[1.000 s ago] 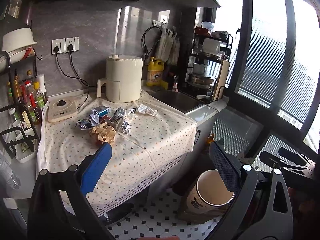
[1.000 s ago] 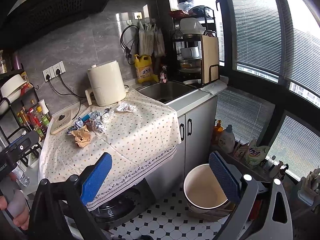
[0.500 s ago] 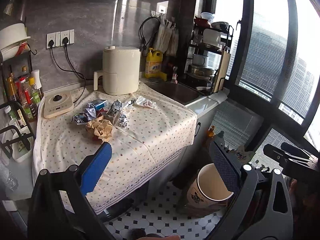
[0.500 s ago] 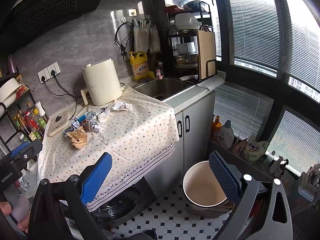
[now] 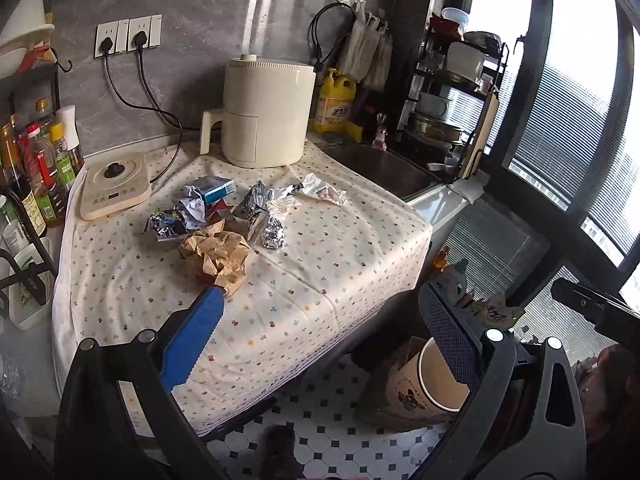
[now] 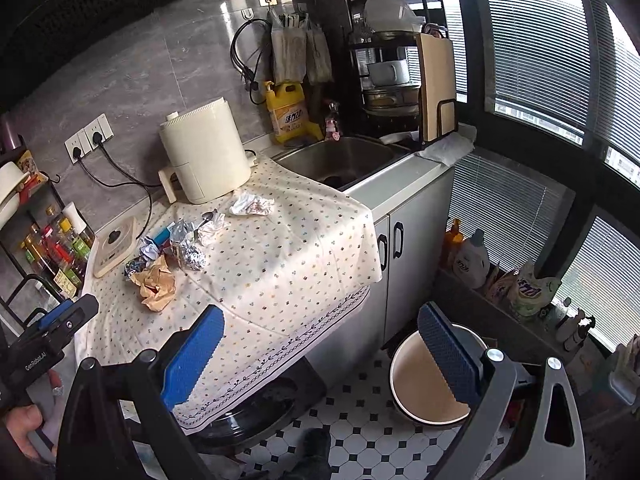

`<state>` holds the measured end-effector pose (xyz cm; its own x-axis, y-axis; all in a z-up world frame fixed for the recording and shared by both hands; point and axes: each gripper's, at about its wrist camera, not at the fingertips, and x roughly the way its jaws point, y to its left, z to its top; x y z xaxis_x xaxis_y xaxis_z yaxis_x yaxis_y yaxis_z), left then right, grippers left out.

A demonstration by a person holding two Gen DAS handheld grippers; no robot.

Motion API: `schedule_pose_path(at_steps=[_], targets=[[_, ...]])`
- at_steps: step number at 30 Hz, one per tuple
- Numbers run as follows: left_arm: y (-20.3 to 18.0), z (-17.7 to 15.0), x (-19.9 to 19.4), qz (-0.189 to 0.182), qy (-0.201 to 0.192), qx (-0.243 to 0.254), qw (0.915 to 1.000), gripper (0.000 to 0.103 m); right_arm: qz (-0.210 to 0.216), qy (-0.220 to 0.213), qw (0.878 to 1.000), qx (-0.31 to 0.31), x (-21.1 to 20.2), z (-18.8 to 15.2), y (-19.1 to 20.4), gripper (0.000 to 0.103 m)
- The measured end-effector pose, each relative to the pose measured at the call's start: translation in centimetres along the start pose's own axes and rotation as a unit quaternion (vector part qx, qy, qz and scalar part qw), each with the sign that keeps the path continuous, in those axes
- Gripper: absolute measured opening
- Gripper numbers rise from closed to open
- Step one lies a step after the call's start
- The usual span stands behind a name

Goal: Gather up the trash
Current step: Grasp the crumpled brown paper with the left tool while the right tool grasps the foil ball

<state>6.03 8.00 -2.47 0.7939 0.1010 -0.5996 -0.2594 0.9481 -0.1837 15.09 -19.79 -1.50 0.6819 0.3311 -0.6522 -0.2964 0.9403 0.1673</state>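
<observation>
Nearest, the left tool (image 5: 320, 344) and the right tool (image 6: 320, 352) each hang in the air with their blue pads spread wide and nothing between them. Below the right tool a white bin (image 6: 412, 384) stands on the tiled floor (image 6: 360, 436), beside the cabinet (image 6: 404, 252); in the left view the same bin (image 5: 416, 388) shows partly behind the tool's right pad. At the left edge of the right view a hand (image 6: 28, 428) grips the other tool's handle. Further on, the surface, draped in a dotted cloth (image 5: 320, 264), carries the trash in a loose cluster near its middle: crumpled brown paper (image 5: 216, 252) closest, a foil ball (image 5: 273, 234) just right of it, then silver wrappers (image 5: 170, 224), a blue box (image 5: 216, 189) and white crumpled paper (image 5: 322, 192). Behind them stands a cream appliance (image 5: 266, 114), with a sink (image 6: 340, 160) to its right.
</observation>
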Motion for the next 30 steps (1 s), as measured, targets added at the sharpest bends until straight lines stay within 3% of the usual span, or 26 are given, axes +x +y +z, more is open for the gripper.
schedule_pose_path(at_steps=[11,19,26,30], targets=[[6.9,2.1,5.6,0.023,0.011,-0.048,0.9985,0.092,0.052,0.042,0.997,-0.026,8.5,3.0,5.7,0.090],[11.5,2.7,9.5,0.031,0.028,-0.083,0.9957,0.073,0.076,0.081,0.992,-0.052,13.9,4.0,9.7,0.085],[13.8,3.4,14.3,0.013,0.056,-0.074,0.9956,0.060,0.073,0.105,0.990,-0.053,17.6,4.4,11.4,0.079],[14.8,3.4,16.9,-0.005,0.086,-0.067,0.9940,0.043,0.062,0.108,0.991,-0.046,19.0,4.6,12.1,0.079]])
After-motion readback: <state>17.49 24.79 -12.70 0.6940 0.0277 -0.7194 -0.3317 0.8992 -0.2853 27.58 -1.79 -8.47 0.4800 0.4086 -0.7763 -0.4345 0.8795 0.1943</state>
